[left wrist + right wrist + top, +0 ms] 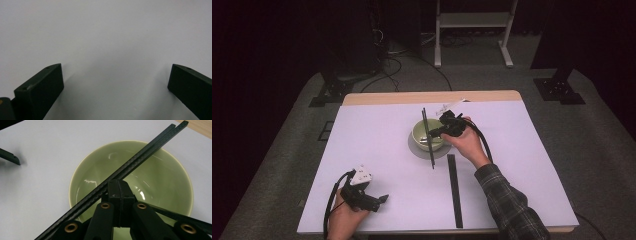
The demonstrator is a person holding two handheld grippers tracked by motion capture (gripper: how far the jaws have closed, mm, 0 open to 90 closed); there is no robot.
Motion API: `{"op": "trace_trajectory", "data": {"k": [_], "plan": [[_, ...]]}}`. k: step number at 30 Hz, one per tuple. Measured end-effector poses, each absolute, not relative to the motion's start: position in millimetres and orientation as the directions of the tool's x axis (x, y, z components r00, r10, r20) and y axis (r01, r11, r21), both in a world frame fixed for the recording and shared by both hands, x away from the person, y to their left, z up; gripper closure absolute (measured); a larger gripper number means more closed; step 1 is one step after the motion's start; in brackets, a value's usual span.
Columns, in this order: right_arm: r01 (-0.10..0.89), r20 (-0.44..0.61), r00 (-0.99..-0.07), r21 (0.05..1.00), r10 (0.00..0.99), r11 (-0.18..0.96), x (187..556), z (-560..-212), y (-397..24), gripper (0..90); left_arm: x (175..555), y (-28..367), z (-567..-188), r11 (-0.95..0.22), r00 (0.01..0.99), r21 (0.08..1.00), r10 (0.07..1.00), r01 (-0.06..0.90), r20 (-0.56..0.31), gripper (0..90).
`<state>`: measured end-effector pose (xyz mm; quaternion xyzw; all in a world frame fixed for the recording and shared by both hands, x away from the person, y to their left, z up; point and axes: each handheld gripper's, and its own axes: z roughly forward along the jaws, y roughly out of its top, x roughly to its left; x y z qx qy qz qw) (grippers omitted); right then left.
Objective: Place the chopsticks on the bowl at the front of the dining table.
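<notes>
A pale green bowl (418, 131) (162, 182) stands on a grey round mat (414, 148) at the middle of the white table. A pair of black chopsticks (432, 157) (150, 143) lies across its rim, both ends overhanging. My right gripper (430, 134) (117, 183) hovers over the bowl, shut, its tips right at the chopsticks; I see nothing between the pads. My left gripper (384, 198) (115, 75) rests near the table's front left, open wide over bare white surface, with nothing between its jaws.
A long flat black strip (454, 190) (10, 157) lies on the table in front of the bowl, running toward the front edge. A small white object (451, 106) sits behind the bowl near the wooden far edge (432, 97).
</notes>
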<state>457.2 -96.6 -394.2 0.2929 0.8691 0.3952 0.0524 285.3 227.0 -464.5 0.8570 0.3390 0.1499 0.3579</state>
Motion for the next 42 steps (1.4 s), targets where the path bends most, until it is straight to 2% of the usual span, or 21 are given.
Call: {"op": "trace_trajectory", "data": {"k": [23, 34, 42], "plan": [[0.439, 0.137, -0.846, 0.729, 0.516, 0.525, 449, -390, -91, 89.8, 285, 227, -464, -0.514, 0.725, 0.715, 0.688, 0.474, 0.014, 0.0], [0.379, 0.12, -0.883, 0.751, 0.453, 0.54, 410, -378, -95, 89.9, 285, 227, -464, -0.516, 0.726, 0.714, 0.688, 0.473, 0.016, 0.0], [0.349, 0.124, -0.907, 0.758, 0.403, 0.551, 375, -383, -100, 89.8, 285, 227, -464, -0.518, 0.727, 0.713, 0.687, 0.473, 0.017, 0.0]]}}
